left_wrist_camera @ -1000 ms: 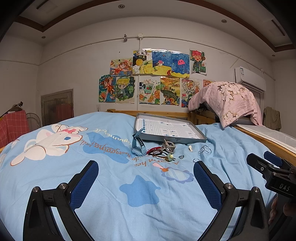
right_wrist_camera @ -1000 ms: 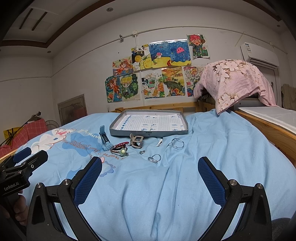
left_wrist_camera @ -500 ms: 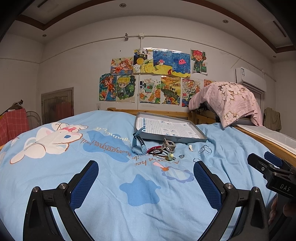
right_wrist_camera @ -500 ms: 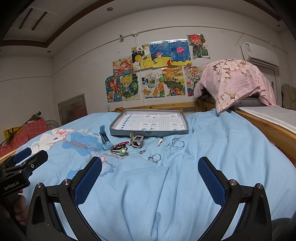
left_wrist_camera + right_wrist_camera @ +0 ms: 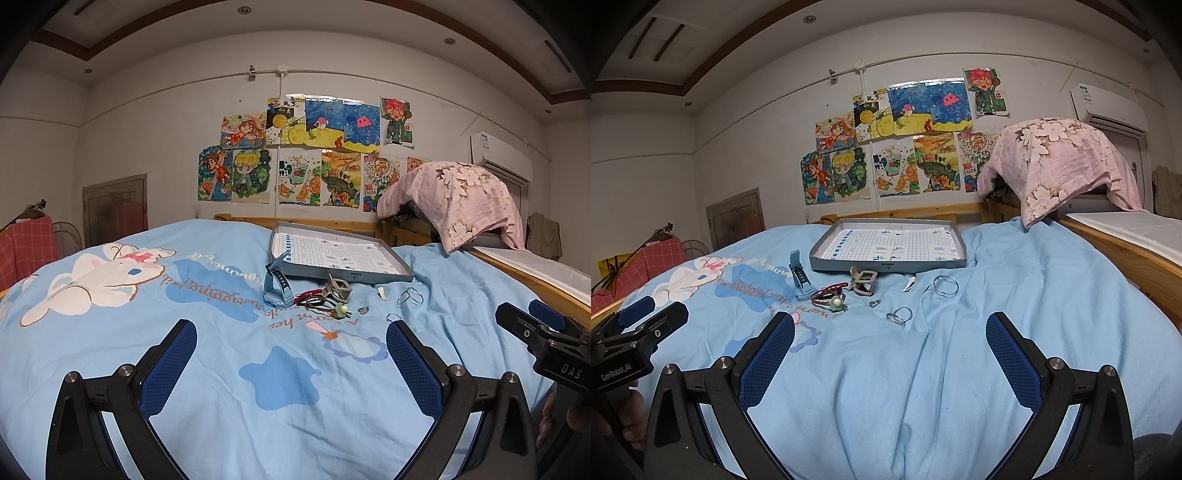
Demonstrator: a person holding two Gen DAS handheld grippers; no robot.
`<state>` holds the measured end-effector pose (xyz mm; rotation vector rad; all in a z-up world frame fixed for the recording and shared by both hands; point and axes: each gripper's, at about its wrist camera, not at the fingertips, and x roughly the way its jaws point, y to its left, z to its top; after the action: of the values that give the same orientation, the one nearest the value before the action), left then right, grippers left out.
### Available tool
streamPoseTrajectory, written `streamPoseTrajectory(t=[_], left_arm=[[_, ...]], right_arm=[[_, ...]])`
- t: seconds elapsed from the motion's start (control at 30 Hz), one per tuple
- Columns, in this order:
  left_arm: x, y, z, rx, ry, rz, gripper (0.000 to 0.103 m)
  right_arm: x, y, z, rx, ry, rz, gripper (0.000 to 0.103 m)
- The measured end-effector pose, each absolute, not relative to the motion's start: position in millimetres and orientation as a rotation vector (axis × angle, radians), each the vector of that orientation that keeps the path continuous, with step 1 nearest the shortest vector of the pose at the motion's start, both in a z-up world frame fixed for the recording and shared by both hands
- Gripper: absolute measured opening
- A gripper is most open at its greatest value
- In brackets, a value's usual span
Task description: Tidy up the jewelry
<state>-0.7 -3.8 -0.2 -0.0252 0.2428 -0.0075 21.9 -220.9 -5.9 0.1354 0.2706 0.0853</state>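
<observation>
A grey tray (image 5: 384, 275) (image 5: 886, 265) lined with grid paper lies on the blue bedspread. In front of it lie a blue watch (image 5: 276, 286) (image 5: 799, 278), a grey hair claw (image 5: 338, 288) (image 5: 863, 282), hair ties with a green bead (image 5: 327, 304) (image 5: 831, 299), a small charm (image 5: 364, 310) (image 5: 874, 303), a white clip (image 5: 381, 292) (image 5: 909, 284) and wire rings (image 5: 409, 296) (image 5: 945, 285) (image 5: 899, 315). My left gripper (image 5: 291, 354) and right gripper (image 5: 890, 347) are both open and empty, well short of the items.
The bed has a wooden headboard (image 5: 905, 214) and a wooden side rail (image 5: 1137, 258) on the right. A pink flowered cloth (image 5: 1060, 162) covers something behind the rail. Each gripper shows in the other's view at the side (image 5: 546, 343) (image 5: 631, 332).
</observation>
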Motion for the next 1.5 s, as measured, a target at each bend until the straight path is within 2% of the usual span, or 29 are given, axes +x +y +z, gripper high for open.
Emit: streamPoseTrajectory(t=[0.33, 0.57, 0.93, 1.27, 1.4, 1.5], left_arm=[[3, 8, 1, -0.054, 0.273, 0.034, 0.103], [44, 27, -3, -0.043, 0.371, 0.042, 0.103], [146, 55, -4, -0.112, 0.489, 0.023, 0.103], [240, 68, -13, -0.079, 0.572, -0.073, 0.103], [271, 67, -21, -0.063, 0.593, -0.13, 0.099], [287, 65, -26, -0.065, 0.597, -0.167, 0.093]], right_arm=[[16, -229, -1, 0.157, 0.219, 0.053, 0.102], [33, -243, 7, 0.219, 0.254, 0.097, 0.102], [129, -235, 9, 0.145, 0.451, 0.215, 0.102], [216, -202, -13, 0.073, 0.556, 0.341, 0.101], [237, -182, -28, 0.041, 0.615, 0.421, 0.091], [248, -170, -39, 0.012, 0.661, 0.463, 0.073]])
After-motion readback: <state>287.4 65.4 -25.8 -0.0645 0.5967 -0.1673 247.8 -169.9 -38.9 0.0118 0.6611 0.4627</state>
